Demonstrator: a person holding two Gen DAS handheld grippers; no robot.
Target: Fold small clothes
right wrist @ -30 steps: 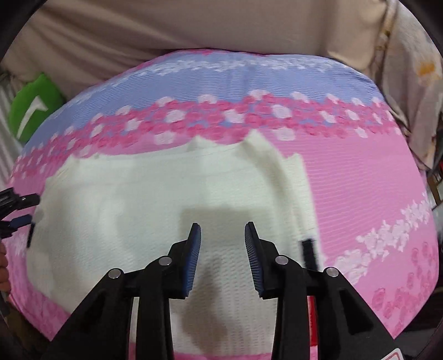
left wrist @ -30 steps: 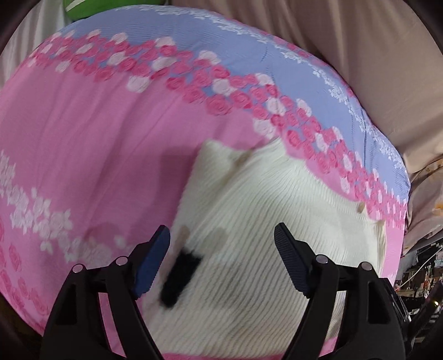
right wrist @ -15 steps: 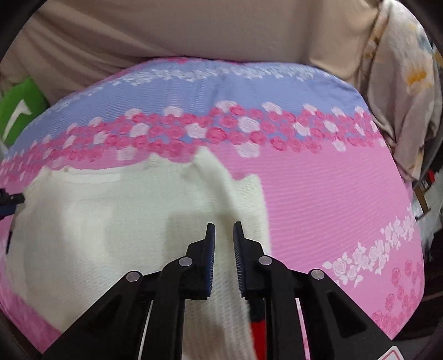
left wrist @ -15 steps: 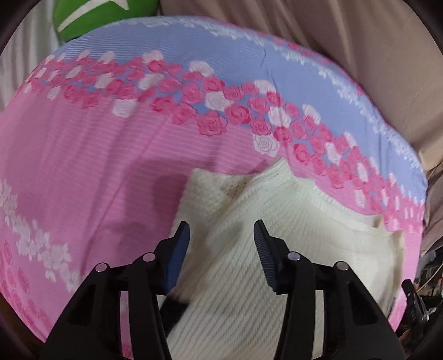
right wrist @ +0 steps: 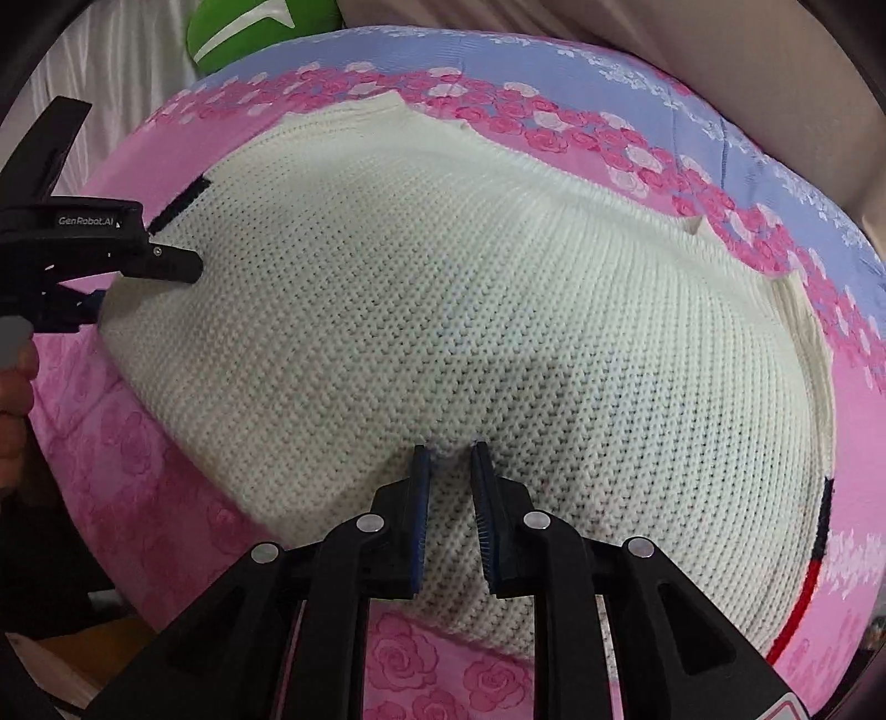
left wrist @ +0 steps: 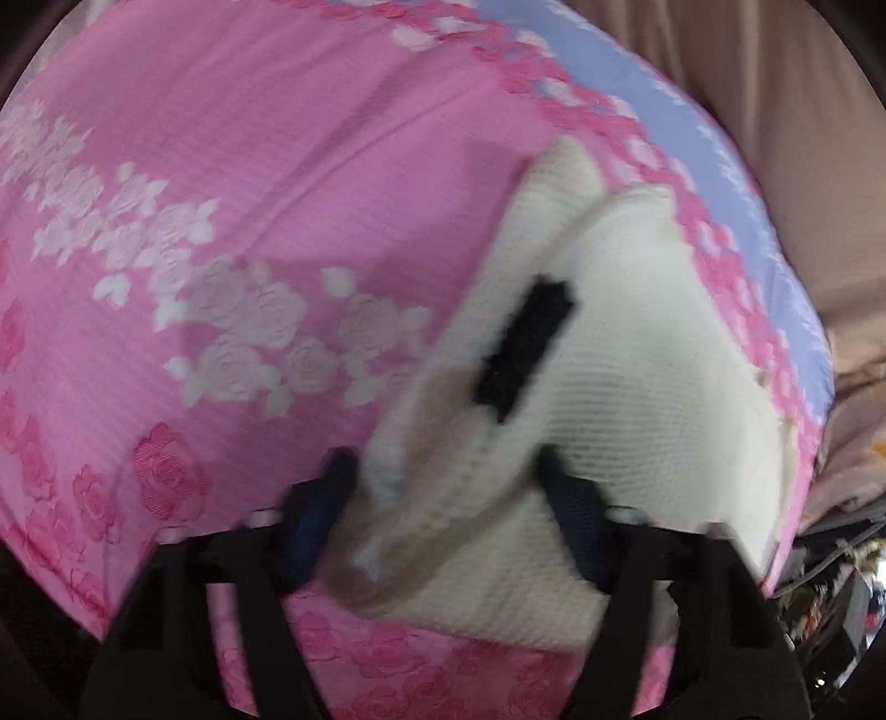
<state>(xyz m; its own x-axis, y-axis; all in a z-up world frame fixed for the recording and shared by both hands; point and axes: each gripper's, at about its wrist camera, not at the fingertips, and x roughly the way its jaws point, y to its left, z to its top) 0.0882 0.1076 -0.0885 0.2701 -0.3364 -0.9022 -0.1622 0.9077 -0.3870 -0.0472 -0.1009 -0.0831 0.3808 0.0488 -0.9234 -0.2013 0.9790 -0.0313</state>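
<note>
A cream knit sweater (right wrist: 443, 310) lies spread on the pink floral bedspread (right wrist: 166, 531). It has a black stripe (left wrist: 526, 349) at its left edge and black and red trim at its right edge (right wrist: 814, 559). My left gripper (left wrist: 443, 487) is open with a lifted fold of the sweater's left edge between its fingers; the view is blurred. It also shows in the right wrist view (right wrist: 138, 277), at the sweater's left edge. My right gripper (right wrist: 449, 450) is nearly shut, its fingertips pinching a small pucker of knit near the sweater's front edge.
A green cushion (right wrist: 260, 27) sits at the far left beyond the bed. A beige curtain (left wrist: 775, 111) hangs behind the bed. Cluttered items (left wrist: 830, 598) stand off the right side. The bedspread's blue band (right wrist: 554, 66) runs along the far edge.
The left gripper swung to the sweater's left edge and opened around a raised fold. The right gripper moved to the middle of the sweater's front and stayed nearly closed on the knit.
</note>
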